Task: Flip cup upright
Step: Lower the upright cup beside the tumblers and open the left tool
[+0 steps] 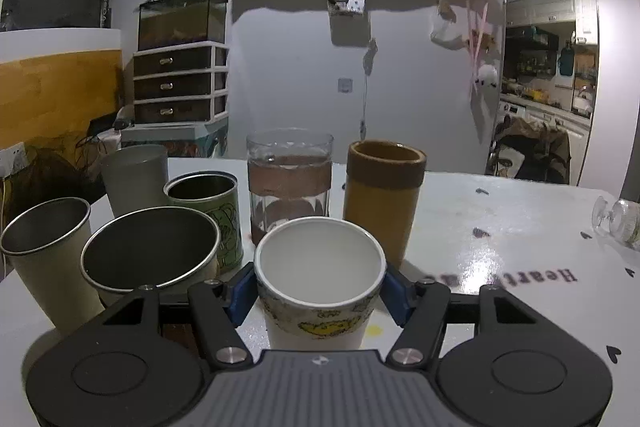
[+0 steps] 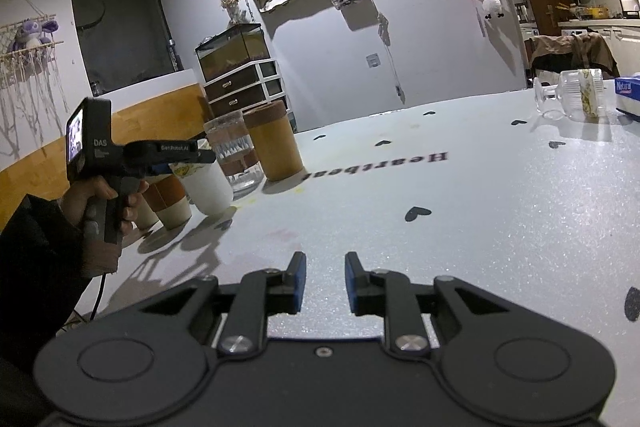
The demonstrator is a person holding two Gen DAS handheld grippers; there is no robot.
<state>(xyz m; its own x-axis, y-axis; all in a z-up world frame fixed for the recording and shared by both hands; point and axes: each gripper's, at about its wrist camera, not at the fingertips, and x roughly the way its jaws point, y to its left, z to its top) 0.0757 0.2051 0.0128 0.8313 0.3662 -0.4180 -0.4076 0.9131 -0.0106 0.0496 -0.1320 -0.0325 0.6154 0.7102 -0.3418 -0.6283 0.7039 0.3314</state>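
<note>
Left wrist view, from left to right: a steel tumbler (image 1: 44,251), a wide steel cup (image 1: 152,255) and, behind them, a grey plastic cup (image 1: 134,179) and a green printed tin (image 1: 208,211) stood upright on the white worktop (image 1: 500,247). At centre, the left gripper (image 1: 320,287) had its blue pads (image 1: 242,293) pressed against both sides of a white paper cup (image 1: 318,283), just below the rim; the cup stood mouth-up, a yellow cartoon print on its wall. Behind it stood a clear glass with a brown sleeve (image 1: 290,179) and a tan cylindrical cup (image 1: 384,195). At far right a stemmed glass (image 1: 618,221) lay on its side, well apart from the group.

Right wrist view, from left to right: the person's left hand (image 2: 100,203) gripped the handle of the left gripper (image 2: 188,165), which was clamped on the white paper cup (image 2: 210,191), upright with its base at the worktop (image 2: 440,207) surface beside the sleeved glass (image 2: 234,155) and tan cup (image 2: 276,147). At bottom centre, the right gripper (image 2: 325,281) hovered over bare worktop, its fingers slightly apart and holding nothing. At far right the stemmed glass (image 2: 572,93) lay tipped over near a blue box (image 2: 628,93).
</note>
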